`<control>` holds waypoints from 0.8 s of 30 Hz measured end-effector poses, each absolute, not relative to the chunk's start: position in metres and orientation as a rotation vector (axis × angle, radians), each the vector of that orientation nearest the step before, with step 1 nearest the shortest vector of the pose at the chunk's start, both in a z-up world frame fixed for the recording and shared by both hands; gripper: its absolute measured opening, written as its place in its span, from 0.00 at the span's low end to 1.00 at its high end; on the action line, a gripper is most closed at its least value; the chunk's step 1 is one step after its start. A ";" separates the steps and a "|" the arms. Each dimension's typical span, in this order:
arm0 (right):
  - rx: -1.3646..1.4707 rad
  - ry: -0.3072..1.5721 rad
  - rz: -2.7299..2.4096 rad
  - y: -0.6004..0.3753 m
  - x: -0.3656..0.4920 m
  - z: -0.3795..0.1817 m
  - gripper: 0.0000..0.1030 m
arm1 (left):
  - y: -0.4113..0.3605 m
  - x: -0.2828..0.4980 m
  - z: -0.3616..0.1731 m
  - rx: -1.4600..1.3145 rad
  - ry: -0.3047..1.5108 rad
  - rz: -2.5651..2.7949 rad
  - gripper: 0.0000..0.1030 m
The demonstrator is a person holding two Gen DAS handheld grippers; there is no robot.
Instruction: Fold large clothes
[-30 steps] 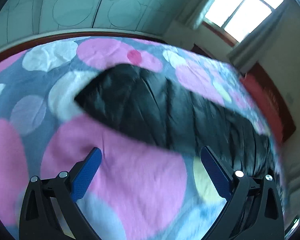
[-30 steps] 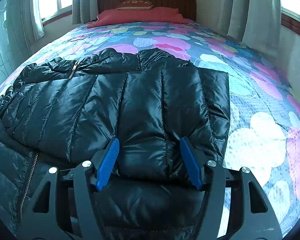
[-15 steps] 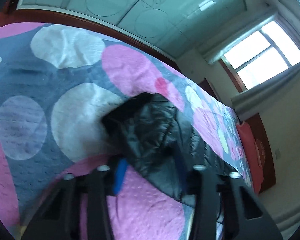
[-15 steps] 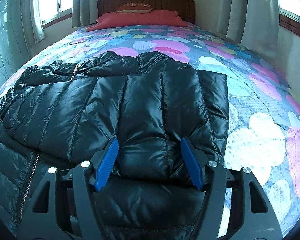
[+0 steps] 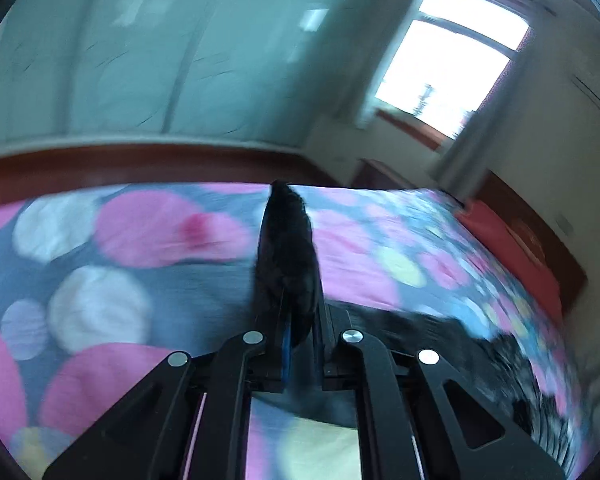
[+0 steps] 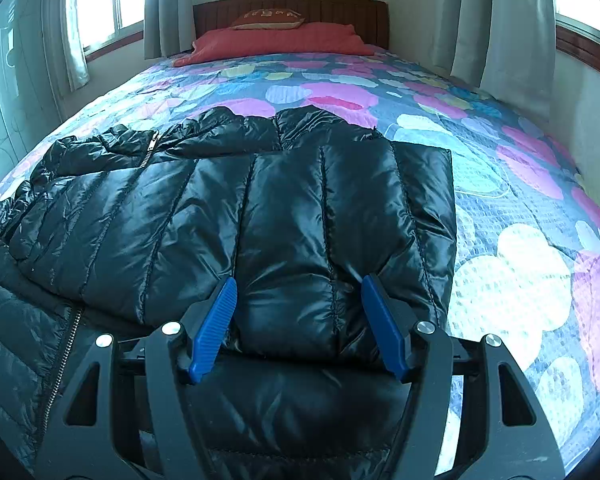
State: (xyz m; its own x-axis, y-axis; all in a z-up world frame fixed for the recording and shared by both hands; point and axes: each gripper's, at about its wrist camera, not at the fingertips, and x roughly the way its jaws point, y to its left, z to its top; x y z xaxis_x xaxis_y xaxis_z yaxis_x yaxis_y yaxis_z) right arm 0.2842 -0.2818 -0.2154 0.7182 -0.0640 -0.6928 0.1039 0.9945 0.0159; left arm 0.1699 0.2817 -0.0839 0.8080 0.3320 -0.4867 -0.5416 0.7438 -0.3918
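Bedroom with a bed (image 6: 512,208) under a quilted cover printed with pink, white, blue and yellow rounded patches. Right wrist view, near to far: right gripper (image 6: 300,326), ribbed blue pads, jaws partly open astride a folded edge of the jacket (image 6: 228,216) without pressing it; the jacket, glossy black, channel-quilted, with a metal zipper at 9 o'clock, lies spread across the bed's near half; red pillow (image 6: 276,42) and wooden headboard (image 6: 292,10) at 12 o'clock; the small cushion's writing is unreadable. Left wrist view, blurred: left gripper (image 5: 300,344), jaws clamped shut on a black fold of the jacket (image 5: 286,256) standing upright above the cover.
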 end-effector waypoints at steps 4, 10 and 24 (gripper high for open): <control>0.068 0.760 -0.089 -0.283 0.284 -0.215 0.63 | 0.211 0.209 -0.067 -0.423 0.422 0.332 0.08; 0.079 0.756 -0.089 -0.282 0.283 -0.215 0.63 | 0.089 0.256 -0.063 -0.259 0.487 0.098 0.08; 0.114 0.751 -0.072 -0.285 0.281 -0.215 0.66 | -0.076 0.295 -0.114 -0.052 0.671 -0.160 0.08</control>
